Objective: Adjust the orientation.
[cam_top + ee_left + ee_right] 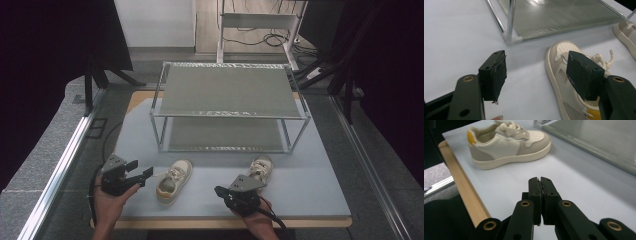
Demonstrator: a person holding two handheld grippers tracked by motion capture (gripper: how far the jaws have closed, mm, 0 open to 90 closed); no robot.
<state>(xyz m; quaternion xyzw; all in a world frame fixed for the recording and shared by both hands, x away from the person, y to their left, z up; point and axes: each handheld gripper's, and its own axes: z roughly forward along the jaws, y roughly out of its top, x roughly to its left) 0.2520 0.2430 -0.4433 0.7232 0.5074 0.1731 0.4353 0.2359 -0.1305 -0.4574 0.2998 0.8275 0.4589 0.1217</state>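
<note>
The left gripper has its jaws spread wide with nothing between them, sitting just left of a cream-and-grey lace-up sneaker with a yellow heel tab near the front edge of the pale blue table. The right gripper is pinched fully closed on nothing, down by the front edge too. A second matching sneaker sits just behind it, and a two-tier metal-framed rack with grey shelves stands toward the back edge.

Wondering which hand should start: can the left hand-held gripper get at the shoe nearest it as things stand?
Probably yes. The left hand-held gripper is open and sits just beside the shoe, with bare table between them. Its own view shows the shoe close ahead, nothing blocking.
</note>
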